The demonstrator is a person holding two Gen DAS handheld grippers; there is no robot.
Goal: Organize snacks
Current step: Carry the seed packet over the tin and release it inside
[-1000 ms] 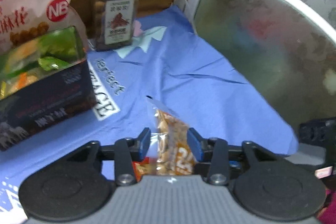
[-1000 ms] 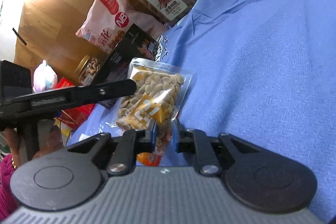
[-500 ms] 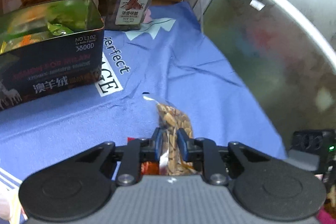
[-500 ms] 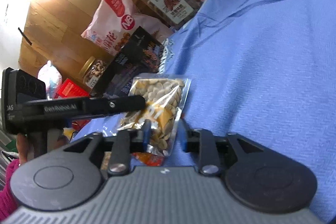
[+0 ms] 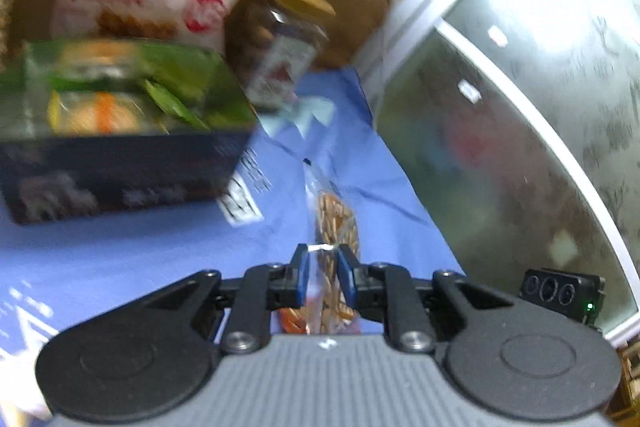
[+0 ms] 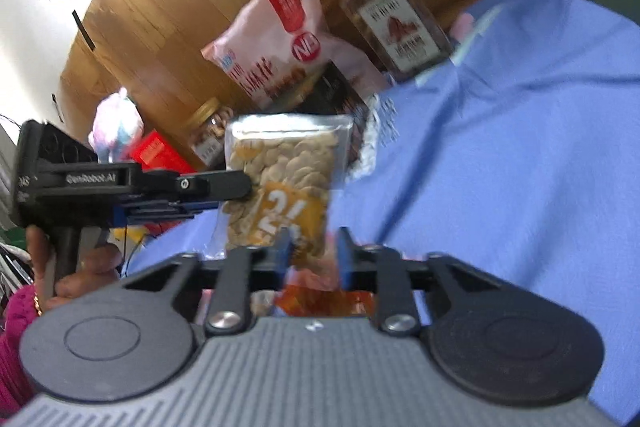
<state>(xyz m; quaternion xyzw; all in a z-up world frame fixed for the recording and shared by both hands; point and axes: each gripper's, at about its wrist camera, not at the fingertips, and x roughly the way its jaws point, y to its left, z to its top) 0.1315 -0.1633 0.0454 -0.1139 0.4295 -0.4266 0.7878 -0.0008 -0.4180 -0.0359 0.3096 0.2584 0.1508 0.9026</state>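
Nut packet (image 6: pixel 280 183) hangs above the blue cloth (image 6: pixel 500 147), pinched edge-on by the left gripper (image 5: pixel 323 277). Right gripper (image 6: pixel 312 255) has just been closing, its fingers straddling the packet's lower end, contact blurred.

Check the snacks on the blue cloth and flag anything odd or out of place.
Only the clear nut packet is away from the group: both tongs, left and right, pinch it and hold it off the blue cloth. The jar, pink bag and open tin stand upright, nothing spilled.

Blue cloth (image 6: pixel 520 147), orange-labelled clear nut pouch (image 6: pixel 288 179) (pink-and-red bag (image 6: pixel 276 39) behind).
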